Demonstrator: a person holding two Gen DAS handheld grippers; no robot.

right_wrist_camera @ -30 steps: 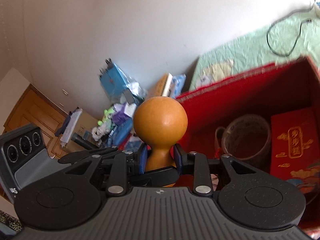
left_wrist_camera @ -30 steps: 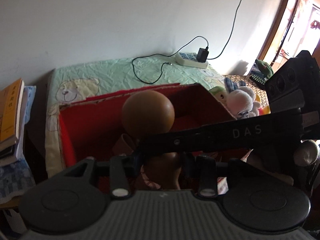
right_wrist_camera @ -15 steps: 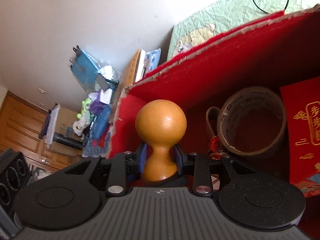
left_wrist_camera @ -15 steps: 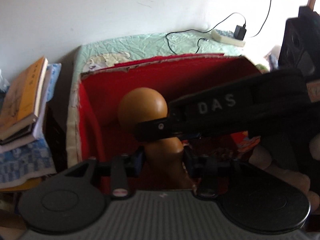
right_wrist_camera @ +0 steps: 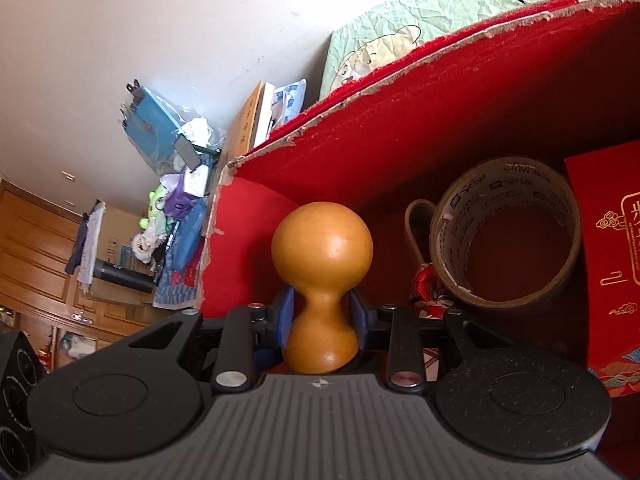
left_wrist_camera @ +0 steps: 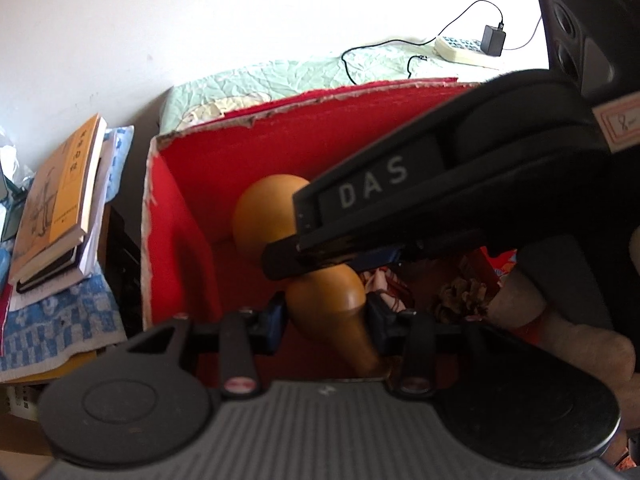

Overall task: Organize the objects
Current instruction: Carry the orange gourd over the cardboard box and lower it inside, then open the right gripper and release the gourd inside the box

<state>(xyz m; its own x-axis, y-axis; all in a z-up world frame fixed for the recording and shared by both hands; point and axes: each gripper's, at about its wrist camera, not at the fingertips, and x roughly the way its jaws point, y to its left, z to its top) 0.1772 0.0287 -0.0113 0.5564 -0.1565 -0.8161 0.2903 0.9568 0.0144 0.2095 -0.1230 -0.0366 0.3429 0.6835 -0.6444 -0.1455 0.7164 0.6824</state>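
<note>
A smooth orange-brown wooden gourd (right_wrist_camera: 322, 280) with a round head and a narrow waist is held low inside the left end of an open red cardboard box (right_wrist_camera: 400, 136). My right gripper (right_wrist_camera: 322, 320) is shut on its waist. My left gripper (left_wrist_camera: 326, 316) is shut around its lower body (left_wrist_camera: 328, 304). In the left wrist view the right gripper's black body crosses in front and hides the gourd's waist, with its round head (left_wrist_camera: 268, 212) showing behind. The box's red wall (left_wrist_camera: 188, 240) stands to the left.
Inside the box lie a brown tape roll (right_wrist_camera: 504, 236) and a red gift box with gold print (right_wrist_camera: 612, 272). A stack of books (left_wrist_camera: 60, 204) on a blue towel is left of the box. Behind is a green sheet with a power strip (left_wrist_camera: 464, 48) and cable.
Both grippers have carried the gourd from above the box rim down into the box's left end. The box walls now rise around it.
</note>
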